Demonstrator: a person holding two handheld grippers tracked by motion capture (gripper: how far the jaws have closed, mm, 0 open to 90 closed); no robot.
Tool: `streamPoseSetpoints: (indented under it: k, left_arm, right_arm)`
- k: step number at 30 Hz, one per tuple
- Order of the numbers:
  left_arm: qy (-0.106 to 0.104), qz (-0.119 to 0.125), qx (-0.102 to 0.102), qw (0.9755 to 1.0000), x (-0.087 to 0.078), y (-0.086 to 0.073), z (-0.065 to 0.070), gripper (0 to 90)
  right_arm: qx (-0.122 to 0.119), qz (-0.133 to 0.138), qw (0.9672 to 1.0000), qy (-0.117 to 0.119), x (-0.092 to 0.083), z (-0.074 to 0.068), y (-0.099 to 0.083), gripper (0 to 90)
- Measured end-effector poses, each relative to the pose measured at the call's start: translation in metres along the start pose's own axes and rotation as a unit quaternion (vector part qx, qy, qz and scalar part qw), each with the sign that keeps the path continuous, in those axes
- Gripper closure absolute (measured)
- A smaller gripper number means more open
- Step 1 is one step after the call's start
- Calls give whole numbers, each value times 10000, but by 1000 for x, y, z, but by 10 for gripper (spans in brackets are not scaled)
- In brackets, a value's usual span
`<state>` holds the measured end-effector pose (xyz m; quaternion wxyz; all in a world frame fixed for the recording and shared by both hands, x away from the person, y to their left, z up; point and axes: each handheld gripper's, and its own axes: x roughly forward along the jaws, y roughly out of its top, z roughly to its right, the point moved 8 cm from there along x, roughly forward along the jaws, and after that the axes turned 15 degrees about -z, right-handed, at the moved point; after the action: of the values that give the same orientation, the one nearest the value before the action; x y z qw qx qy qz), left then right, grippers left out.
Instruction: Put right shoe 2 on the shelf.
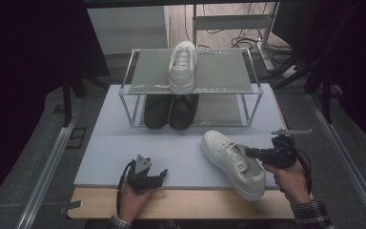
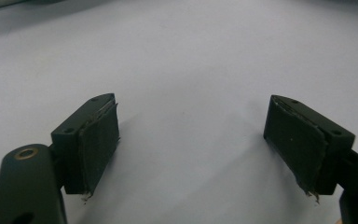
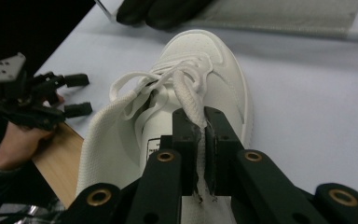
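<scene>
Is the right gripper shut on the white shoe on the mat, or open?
Shut. The right gripper has its jaws pinched together on the tongue of the white shoe, with only that thin material between the pads.

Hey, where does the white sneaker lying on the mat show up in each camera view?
High view: white sneaker lies lower right of centre.
Left gripper view: not in it.
Right gripper view: sneaker centre frame, tongue pinched by the right hand-held gripper.
Shared landmark: the pale mat.

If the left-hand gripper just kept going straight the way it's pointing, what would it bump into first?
Probably the white shoe lying on the pale mat. The left gripper, jaws open, points rightward across the mat toward it in the high view; its own view shows bare mat ahead, so depth is uncertain.
</scene>
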<state>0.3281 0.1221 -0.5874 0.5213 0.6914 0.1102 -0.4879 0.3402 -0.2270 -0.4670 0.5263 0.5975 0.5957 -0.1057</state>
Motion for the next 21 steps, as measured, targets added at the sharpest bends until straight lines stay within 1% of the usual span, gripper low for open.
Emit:
streamPoseSetpoints:
  k: [5,6,7,15,21]
  left_arm:
    - [2,0,-1,10000,0,0,0,177]
    - [2,-1,-1,10000,0,0,0,177]
    - [-1,-3,-3,10000,0,0,0,177]
    - [1,-3,1,10000,0,0,0,177]
    - [1,-4,1,10000,0,0,0,177]
  right_arm:
    - [22,111,9999,119,-10,-5,11,841]
    - [26,149,9998,158,-14,-7,16,841]
    - [26,149,9998,158,-14,-7,16,841]
    - [12,272,9991,335,-27,-17,33,841]
    - [8,287,9989,382,-33,-22,43,841]
